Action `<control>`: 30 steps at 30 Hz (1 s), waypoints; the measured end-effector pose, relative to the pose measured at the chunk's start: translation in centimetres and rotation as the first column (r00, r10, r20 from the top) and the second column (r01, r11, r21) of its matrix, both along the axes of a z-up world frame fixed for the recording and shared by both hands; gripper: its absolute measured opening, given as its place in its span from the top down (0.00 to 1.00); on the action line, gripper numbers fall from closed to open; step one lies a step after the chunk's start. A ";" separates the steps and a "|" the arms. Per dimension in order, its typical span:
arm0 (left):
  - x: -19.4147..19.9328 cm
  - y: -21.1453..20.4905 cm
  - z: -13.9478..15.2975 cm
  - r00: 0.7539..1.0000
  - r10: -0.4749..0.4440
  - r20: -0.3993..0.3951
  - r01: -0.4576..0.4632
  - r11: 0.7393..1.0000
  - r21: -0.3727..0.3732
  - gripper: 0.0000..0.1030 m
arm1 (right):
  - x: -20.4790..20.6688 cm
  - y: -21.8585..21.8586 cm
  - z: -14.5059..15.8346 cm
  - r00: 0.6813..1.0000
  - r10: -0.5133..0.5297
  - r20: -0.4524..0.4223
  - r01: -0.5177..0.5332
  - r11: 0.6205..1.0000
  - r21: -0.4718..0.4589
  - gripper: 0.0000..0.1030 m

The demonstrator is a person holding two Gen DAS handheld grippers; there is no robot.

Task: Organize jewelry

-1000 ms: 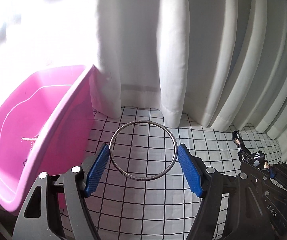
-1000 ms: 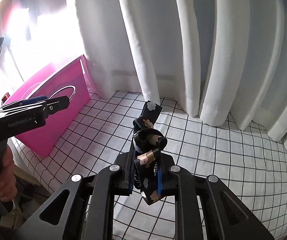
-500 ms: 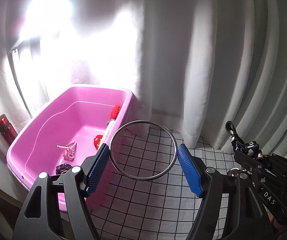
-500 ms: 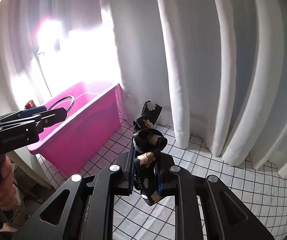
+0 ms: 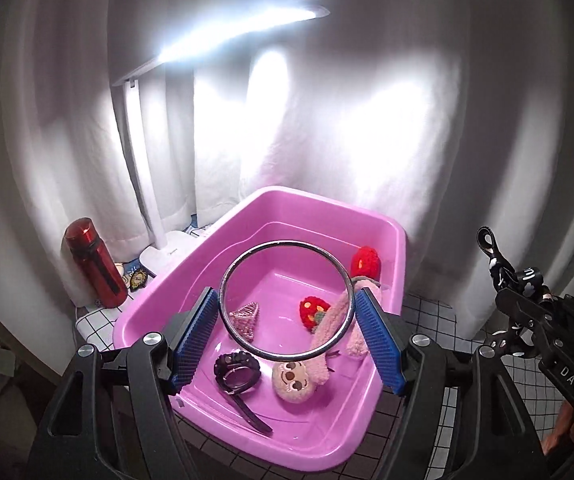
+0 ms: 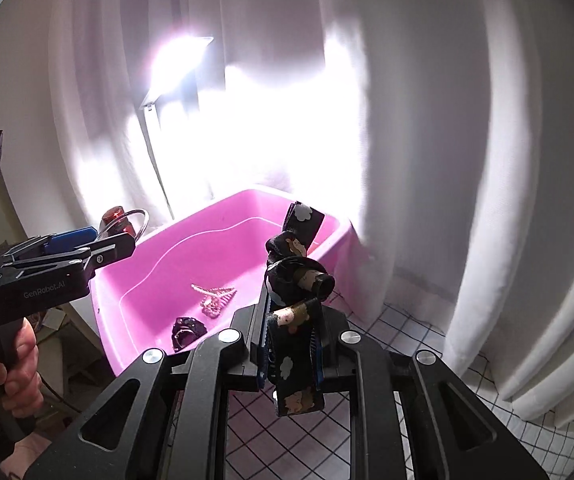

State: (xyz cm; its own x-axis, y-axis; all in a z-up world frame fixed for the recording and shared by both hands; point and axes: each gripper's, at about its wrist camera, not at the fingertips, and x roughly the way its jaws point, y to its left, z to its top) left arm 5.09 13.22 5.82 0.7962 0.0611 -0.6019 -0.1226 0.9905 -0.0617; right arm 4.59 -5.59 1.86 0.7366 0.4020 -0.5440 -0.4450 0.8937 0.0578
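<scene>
Both grippers have been swung from the checked cloth toward the pink tub (image 5: 383, 236), now seen from above. One metal ring (image 5: 287, 300) is clamped between the spread pads of the left gripper (image 5: 287, 336), directly over the tub. One patterned black hair tie (image 6: 293, 320) is pinched in the nearly closed right gripper (image 6: 291, 352), nearer the tub's rim. Six pieces are counted inside.

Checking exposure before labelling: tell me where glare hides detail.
Left wrist view: the lamp blows out the curtain, yet the pink tub stays readable. Right wrist view: glare whitens the curtain above the tub; the dark band stays sharp.
</scene>
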 end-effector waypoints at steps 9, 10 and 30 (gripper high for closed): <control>2.9 4.6 -2.9 0.995 0.076 -0.060 -0.077 0.997 -0.017 0.34 | 5.8 8.2 -0.7 0.990 0.127 -0.065 -0.130 0.990 -0.050 0.84; 3.2 4.8 -3.3 0.994 0.078 -0.070 -0.080 0.997 -0.018 0.34 | 6.5 8.8 -1.2 0.988 0.134 -0.084 -0.139 0.989 -0.057 0.84; 6.9 7.2 -7.0 0.974 0.114 -0.196 -0.127 0.990 -0.054 0.13 | 12.9 9.9 -4.5 0.985 0.033 -0.169 -0.051 0.993 -0.104 0.36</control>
